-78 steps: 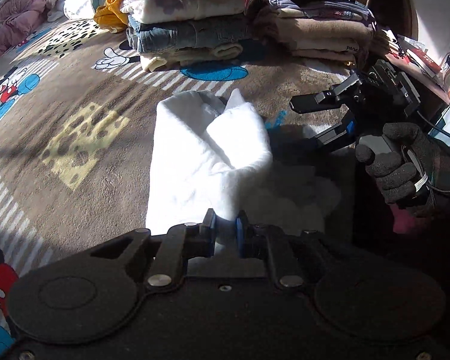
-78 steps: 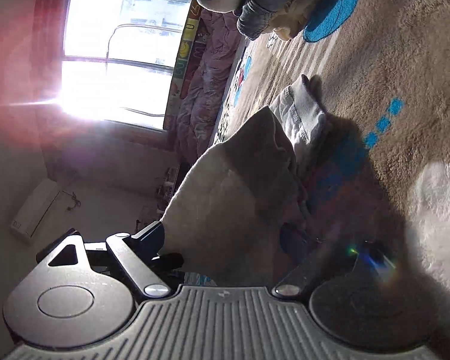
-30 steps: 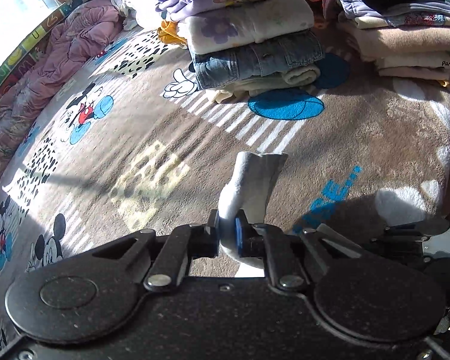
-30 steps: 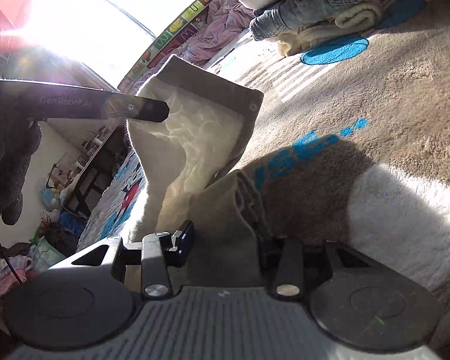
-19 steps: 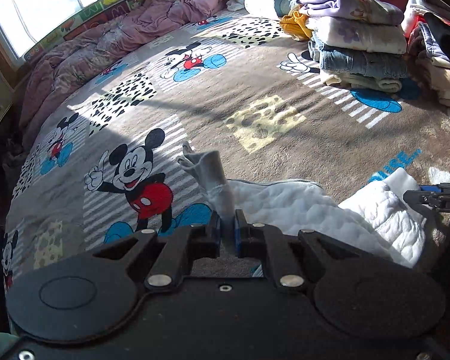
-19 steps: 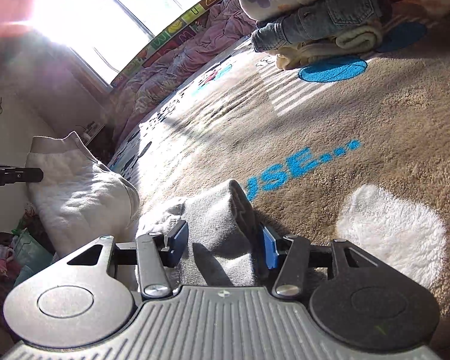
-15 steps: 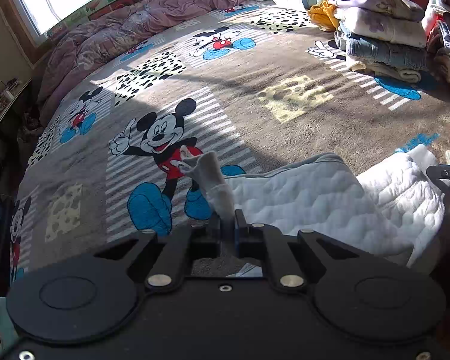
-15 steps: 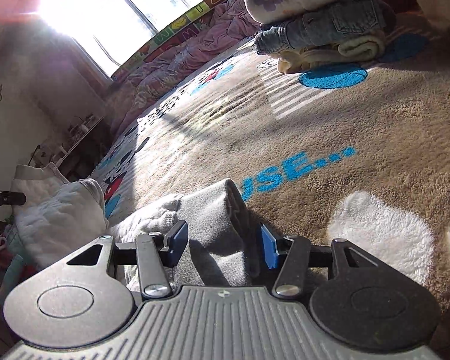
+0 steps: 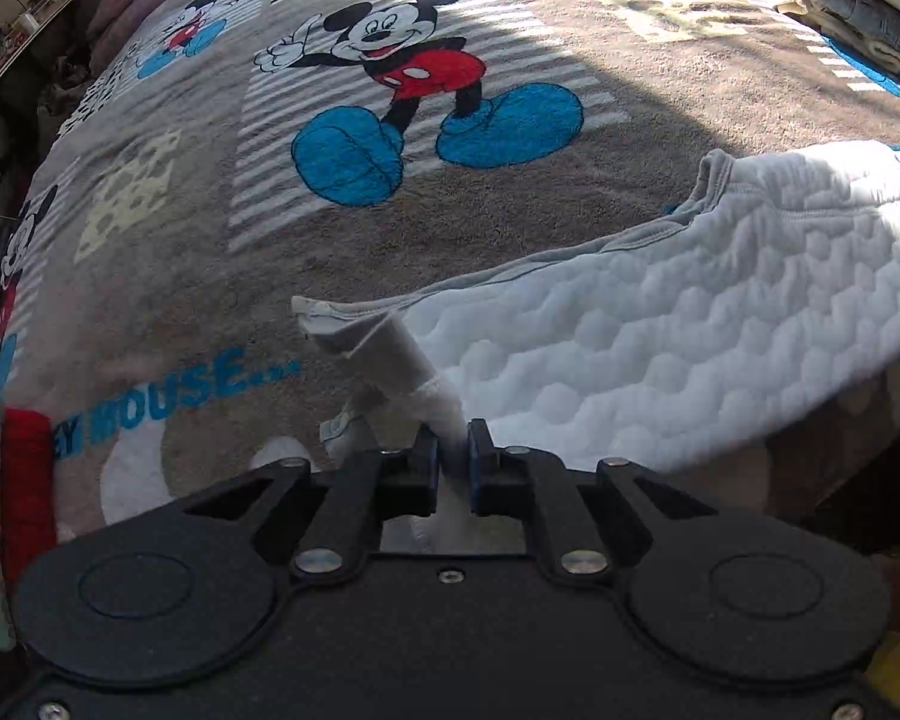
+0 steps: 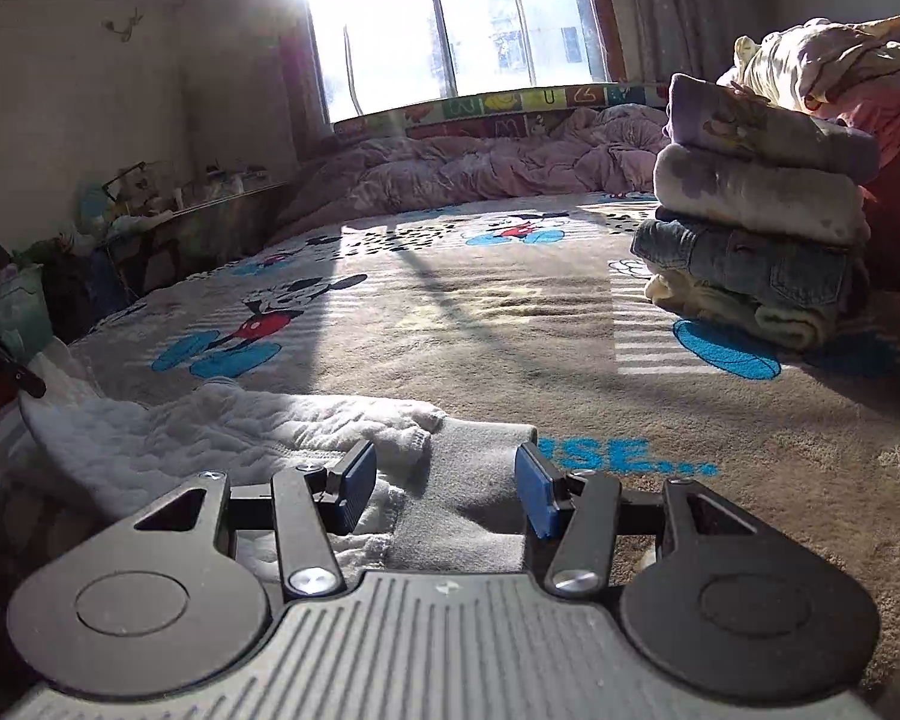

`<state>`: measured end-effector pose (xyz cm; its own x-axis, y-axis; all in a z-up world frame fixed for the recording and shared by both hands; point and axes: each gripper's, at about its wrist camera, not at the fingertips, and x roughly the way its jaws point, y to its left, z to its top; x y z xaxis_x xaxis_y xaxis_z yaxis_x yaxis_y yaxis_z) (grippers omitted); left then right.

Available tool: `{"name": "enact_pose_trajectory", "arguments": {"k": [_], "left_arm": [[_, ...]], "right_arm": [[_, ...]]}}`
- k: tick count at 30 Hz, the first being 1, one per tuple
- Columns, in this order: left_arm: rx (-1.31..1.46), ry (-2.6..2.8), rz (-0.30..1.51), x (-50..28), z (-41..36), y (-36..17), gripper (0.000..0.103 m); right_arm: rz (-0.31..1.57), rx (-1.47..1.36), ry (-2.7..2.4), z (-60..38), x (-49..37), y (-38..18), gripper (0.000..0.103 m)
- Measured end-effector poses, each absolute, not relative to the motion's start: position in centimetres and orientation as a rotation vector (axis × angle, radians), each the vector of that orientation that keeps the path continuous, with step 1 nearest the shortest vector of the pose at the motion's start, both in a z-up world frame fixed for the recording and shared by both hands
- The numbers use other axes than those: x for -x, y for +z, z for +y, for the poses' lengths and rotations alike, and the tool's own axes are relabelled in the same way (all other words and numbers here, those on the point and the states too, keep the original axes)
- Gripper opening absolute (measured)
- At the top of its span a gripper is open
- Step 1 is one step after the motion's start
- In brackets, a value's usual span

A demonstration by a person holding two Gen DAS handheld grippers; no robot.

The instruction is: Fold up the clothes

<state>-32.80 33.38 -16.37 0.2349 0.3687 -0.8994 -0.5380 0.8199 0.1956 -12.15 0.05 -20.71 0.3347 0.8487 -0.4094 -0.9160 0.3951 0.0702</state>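
White quilted garment [image 9: 660, 324] spread on the Mickey blanket [image 9: 390, 192], folded stack [image 10: 768, 204] beyond.
We see the left gripper [image 9: 450, 459] pinching the garment's corner; the right gripper [image 10: 444, 483] spread wide, straddling its grey cuff [image 10: 474, 480].

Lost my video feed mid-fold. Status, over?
Left gripper shut on white quilted garment. Right gripper open, jaws astride its grey cuff. Garment spread on blanket; nothing blocking.

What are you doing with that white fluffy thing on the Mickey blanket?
A person is folding clothes with two handheld grippers. The left gripper is shut on a corner of a white quilted garment, which is spread over the cartoon blanket. The right gripper is open, its fingers on either side of another edge of the garment. A pile of folded clothes sits further back on the blanket.
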Motion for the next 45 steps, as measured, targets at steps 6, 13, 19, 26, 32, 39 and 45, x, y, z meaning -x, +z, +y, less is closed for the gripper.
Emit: {"name": "enact_pose_trajectory", "arguments": {"k": [6, 13, 19, 26, 32, 39, 45], "left_arm": [[-0.151, 0.455, 1.162, 33.7, 31.2, -14.4, 0.045], [-0.599, 0.16, 1.101, 36.8, 27.0, -15.2, 0.051], [-0.823, 0.128, 1.17, 38.4, 27.1, -18.5, 0.051], [-0.87, 0.123, 1.168, 38.3, 27.2, -20.8, 0.049], [-0.859, 0.121, 1.176, 37.6, 26.9, -20.3, 0.011], [-0.792, 0.205, 1.094, 36.7, 27.4, -17.5, 0.01], [-0.782, 0.227, 1.106, 36.2, 28.1, -17.6, 0.009]], "right_arm": [[0.206, 0.603, 1.233, 1.5, 17.8, -21.7, 0.057], [0.113, 0.824, 1.207, 2.3, 19.9, -22.8, 0.058], [0.099, 0.848, 1.176, 2.5, 19.9, -23.2, 0.055], [0.091, 0.794, 1.144, 2.2, 19.7, -22.6, 0.042], [0.097, 0.737, 1.138, 1.9, 19.3, -22.0, 0.038], [0.09, 0.695, 1.121, 2.1, 18.5, -21.3, 0.016], [0.095, 0.759, 1.127, 3.3, 18.3, -22.1, 0.042]]}}
